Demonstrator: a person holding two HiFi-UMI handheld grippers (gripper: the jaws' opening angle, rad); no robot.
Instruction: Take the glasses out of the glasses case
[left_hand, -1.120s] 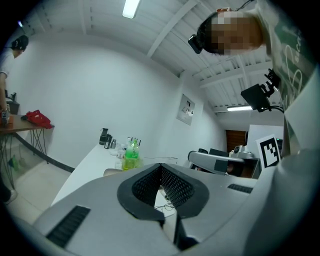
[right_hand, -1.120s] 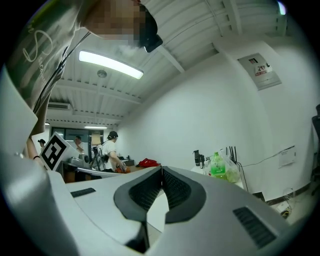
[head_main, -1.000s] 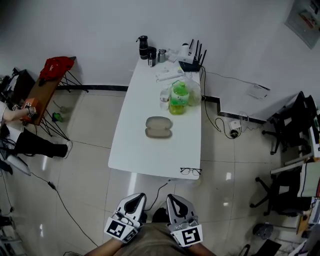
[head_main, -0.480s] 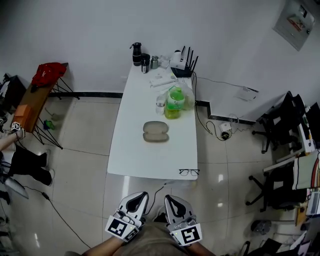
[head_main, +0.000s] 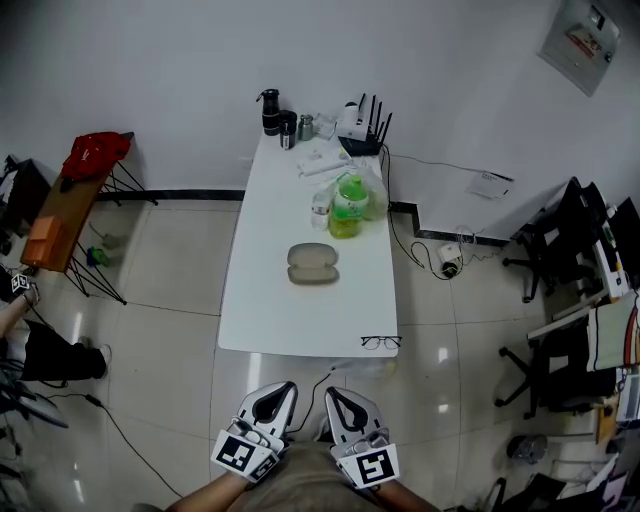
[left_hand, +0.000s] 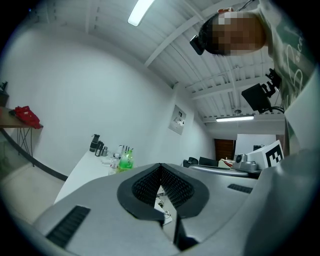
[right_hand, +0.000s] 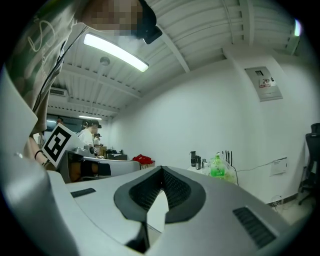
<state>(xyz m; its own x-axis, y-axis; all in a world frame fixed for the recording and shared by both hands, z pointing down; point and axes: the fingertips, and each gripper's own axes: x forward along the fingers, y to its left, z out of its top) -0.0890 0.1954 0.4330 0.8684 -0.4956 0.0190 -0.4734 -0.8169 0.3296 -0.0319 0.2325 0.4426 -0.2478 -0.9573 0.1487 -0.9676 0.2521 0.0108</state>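
In the head view, the grey-brown glasses case lies open, both halves showing, at the middle of the long white table. A pair of dark-framed glasses rests outside it, at the table's near right corner. My left gripper and right gripper are held close to the body, short of the table's near edge and far from both objects. Each is shut with nothing in it. The left gripper view shows the left gripper with its tips meeting, and the right gripper looks the same in its own view.
A green bottle and a small clear bottle stand behind the case. A black flask, cups and a router crowd the far end. A side table with a red bag stands left, office chairs right. A cable runs across the floor.
The head view has shifted slightly. The person at the left edge has moved further out of the picture. Both grippers stay shut in the same place.
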